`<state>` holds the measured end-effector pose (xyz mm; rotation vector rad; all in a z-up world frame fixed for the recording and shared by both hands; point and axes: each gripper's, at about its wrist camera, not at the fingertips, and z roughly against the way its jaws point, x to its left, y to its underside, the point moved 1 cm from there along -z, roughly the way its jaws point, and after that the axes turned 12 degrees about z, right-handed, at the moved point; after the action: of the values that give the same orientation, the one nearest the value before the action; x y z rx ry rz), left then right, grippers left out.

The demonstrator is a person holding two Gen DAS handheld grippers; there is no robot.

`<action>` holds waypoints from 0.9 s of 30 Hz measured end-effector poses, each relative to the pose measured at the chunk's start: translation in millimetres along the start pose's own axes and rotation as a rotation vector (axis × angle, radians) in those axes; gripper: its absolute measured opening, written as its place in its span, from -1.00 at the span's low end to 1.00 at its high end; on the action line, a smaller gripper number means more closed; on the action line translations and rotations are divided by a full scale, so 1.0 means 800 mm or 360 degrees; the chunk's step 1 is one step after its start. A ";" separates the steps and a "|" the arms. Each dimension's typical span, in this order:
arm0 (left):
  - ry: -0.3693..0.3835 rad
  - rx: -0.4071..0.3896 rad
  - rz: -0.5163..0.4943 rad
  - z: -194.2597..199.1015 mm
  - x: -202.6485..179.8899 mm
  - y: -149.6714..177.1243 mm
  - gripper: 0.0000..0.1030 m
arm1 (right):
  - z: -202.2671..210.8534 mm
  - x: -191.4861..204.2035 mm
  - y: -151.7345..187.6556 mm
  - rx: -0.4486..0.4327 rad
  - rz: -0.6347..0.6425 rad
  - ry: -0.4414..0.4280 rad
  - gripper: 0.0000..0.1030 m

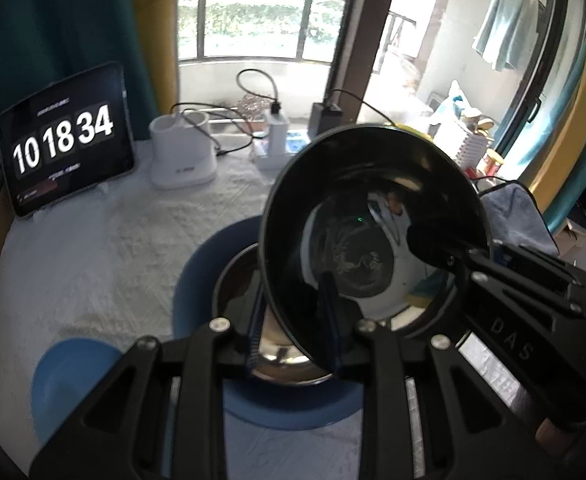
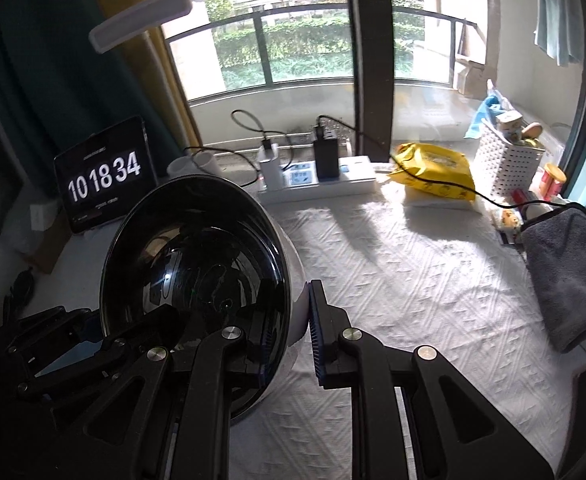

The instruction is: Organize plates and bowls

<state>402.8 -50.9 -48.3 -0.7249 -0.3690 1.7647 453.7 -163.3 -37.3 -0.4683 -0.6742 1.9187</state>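
A glossy black bowl (image 1: 373,208) with a white outside (image 2: 293,264) hangs tilted above the table, gripped from both sides. My left gripper (image 1: 293,312) is shut on its near rim. In the same view my right gripper (image 1: 445,252) clamps the rim on the right. The right wrist view shows the bowl (image 2: 197,264) at the left, with my right gripper (image 2: 291,332) shut on its edge and my left gripper (image 2: 105,344) at the lower left. Under the bowl sits a large blue plate (image 1: 197,280) holding a steel bowl (image 1: 281,356). A smaller blue dish (image 1: 69,380) lies at the lower left.
A white textured cloth (image 2: 413,280) covers the table. At the back stand a tablet clock (image 1: 65,148), a white holder (image 1: 183,152) and a power strip (image 2: 333,184) with chargers and cables. To the right are a yellow packet (image 2: 433,172), a white basket (image 2: 505,164) and a grey towel (image 2: 569,272).
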 end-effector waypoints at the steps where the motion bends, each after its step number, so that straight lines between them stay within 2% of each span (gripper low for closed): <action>1: -0.0002 0.0001 0.0005 0.001 0.004 0.001 -0.49 | -0.002 0.005 0.000 0.0004 0.0004 -0.0007 -0.65; 14: -0.0049 0.0051 0.0050 -0.003 0.053 0.018 -0.49 | -0.027 0.050 0.014 0.0068 0.0017 -0.0077 -0.65; 27: -0.0046 0.0127 0.0064 -0.024 0.054 0.017 -0.45 | -0.059 0.040 0.024 0.0165 -0.0090 -0.0116 -0.62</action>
<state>397.4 -16.9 -82.8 -0.6545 -0.3035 1.8188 454.8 -128.7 -86.7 -0.3123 -0.6247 1.9141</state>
